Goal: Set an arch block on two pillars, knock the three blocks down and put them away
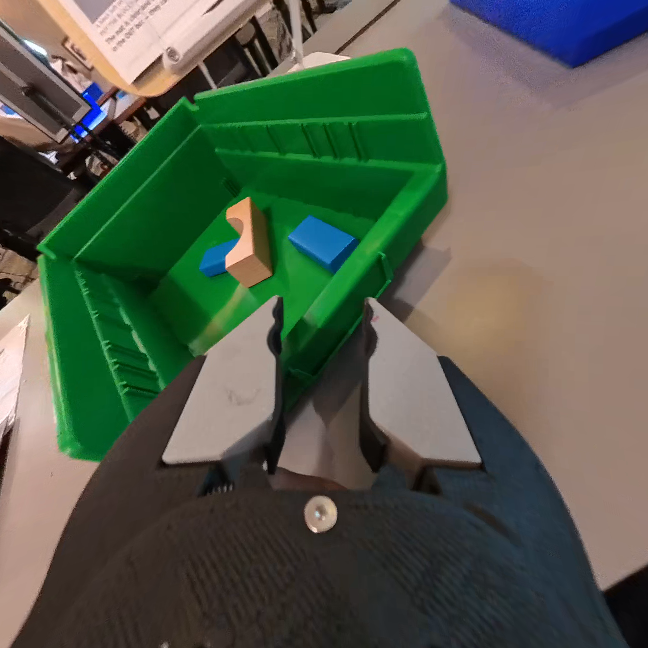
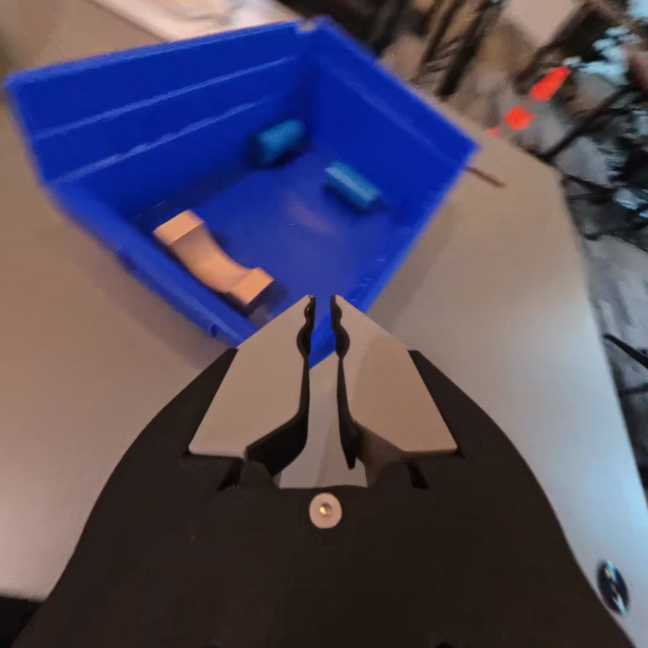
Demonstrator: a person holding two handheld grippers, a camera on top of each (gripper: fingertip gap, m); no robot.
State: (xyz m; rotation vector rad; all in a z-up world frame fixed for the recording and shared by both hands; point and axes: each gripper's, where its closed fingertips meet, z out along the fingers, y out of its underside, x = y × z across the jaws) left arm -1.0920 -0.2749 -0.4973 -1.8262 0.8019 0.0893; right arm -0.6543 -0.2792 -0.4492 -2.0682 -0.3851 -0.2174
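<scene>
the green bin (image 1: 403, 115) stands on the grey table (image 1: 526, 210) and serves as the reference for the left wrist view. inside the green bin, on its floor, lies a natural-wood arch block (image 1: 250, 242), pale tan with a half-round cutout on one long side; it is tilted, one end raised and resting over a blue pillar block (image 1: 214, 261). a second blue pillar block (image 1: 321, 242), a flat rectangular prism, lies apart from the arch, close to the bin wall nearest the gripper. the left gripper (image 1: 321, 303) hovers above that near wall, fingers spread, nothing between the pads. a blue bin (image 1: 561, 28) sits beyond the green bin at the far table edge. in the right wrist view, blurred, the blue bin (image 2: 210, 70) holds a second wooden arch block (image 2: 210, 259) lying on its side along one wall, plus two blue cylinder blocks, one (image 2: 280, 140) by the far wall and one (image 2: 352, 187) nearer the centre. the right gripper (image 2: 322, 301) hangs above the near corner of the blue bin, fingers drawn close with a narrow slit between them, gripping nothing.
</scene>
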